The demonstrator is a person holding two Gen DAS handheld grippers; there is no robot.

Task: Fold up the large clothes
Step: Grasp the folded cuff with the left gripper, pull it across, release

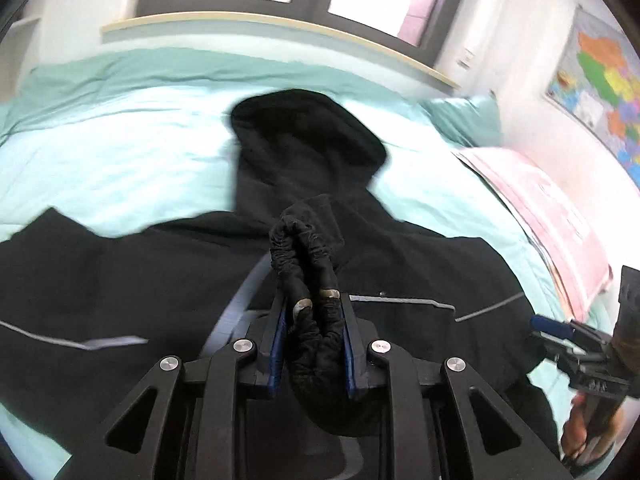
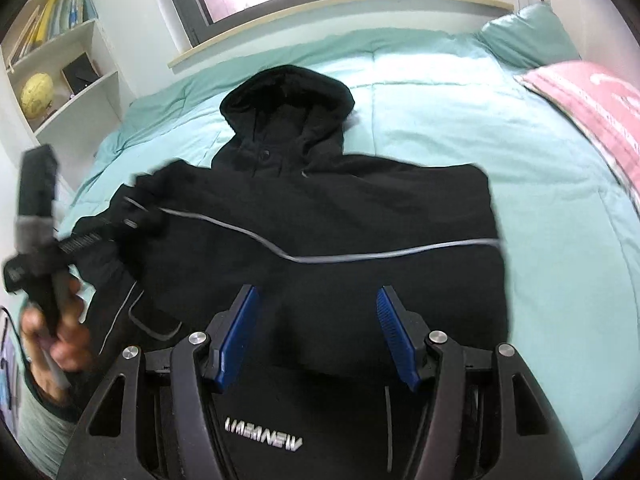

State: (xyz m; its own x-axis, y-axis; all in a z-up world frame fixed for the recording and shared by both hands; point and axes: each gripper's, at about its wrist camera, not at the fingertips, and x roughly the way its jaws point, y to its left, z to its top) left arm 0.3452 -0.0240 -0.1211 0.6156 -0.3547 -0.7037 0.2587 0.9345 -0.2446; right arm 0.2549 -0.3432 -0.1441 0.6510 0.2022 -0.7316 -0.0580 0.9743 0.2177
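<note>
A black hooded jacket [image 2: 360,216] with a thin grey stripe lies flat on the teal bed, hood [image 2: 288,92] toward the window. My left gripper [image 1: 312,304] is shut on the bunched black sleeve cuff [image 1: 308,248] and holds it above the jacket's body [image 1: 120,280]. In the right wrist view the left gripper [image 2: 132,216] shows at the left with the sleeve in it, blurred. My right gripper [image 2: 316,304] is open and empty above the jacket's lower part. It also shows at the right edge of the left wrist view [image 1: 556,332].
The teal bedcover [image 2: 540,220] spreads around the jacket. A pink folded blanket [image 2: 592,108] and a teal pillow [image 2: 528,36] lie at the right. A white bookshelf [image 2: 60,68] with a globe stands at the left. A window sill [image 2: 340,8] runs behind the bed.
</note>
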